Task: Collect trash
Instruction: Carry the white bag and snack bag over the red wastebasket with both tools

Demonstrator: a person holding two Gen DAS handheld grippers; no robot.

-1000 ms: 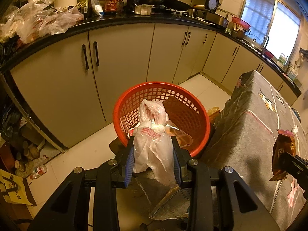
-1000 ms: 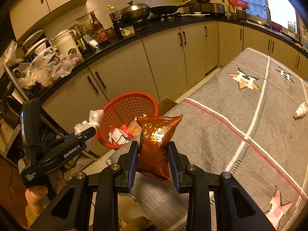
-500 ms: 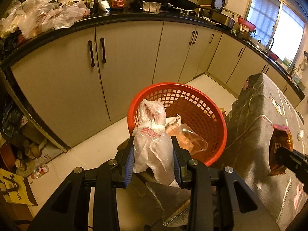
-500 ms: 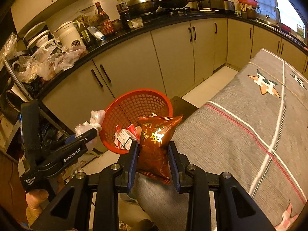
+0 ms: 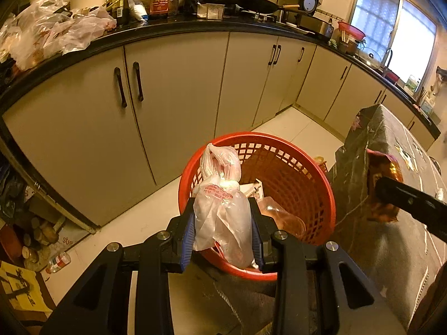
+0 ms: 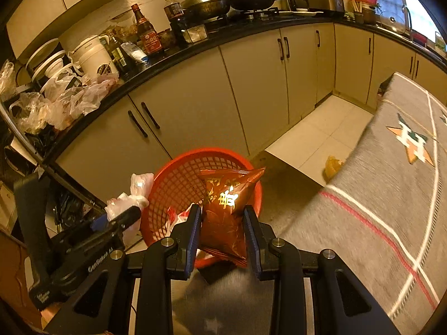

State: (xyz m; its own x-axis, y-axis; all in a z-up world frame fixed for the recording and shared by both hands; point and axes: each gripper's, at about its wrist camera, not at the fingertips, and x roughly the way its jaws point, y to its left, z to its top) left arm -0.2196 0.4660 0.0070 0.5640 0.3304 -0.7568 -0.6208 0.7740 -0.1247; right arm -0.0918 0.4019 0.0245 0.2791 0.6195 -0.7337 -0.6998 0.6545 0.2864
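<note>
The left gripper (image 5: 223,230) pinches a clear plastic bag (image 5: 222,209) over the near rim of the red basket (image 5: 304,195). To its right, the right gripper (image 6: 222,233) clamps a red snack bag (image 6: 226,206), also above the basket.

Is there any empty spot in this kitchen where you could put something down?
Yes. The grey patterned tablecloth is bare beside the round red plastic basket, and the pale tiled floor is open between the beige cabinets and the table. The black countertop is crowded with bottles, pans and crumpled plastic bags.
</note>
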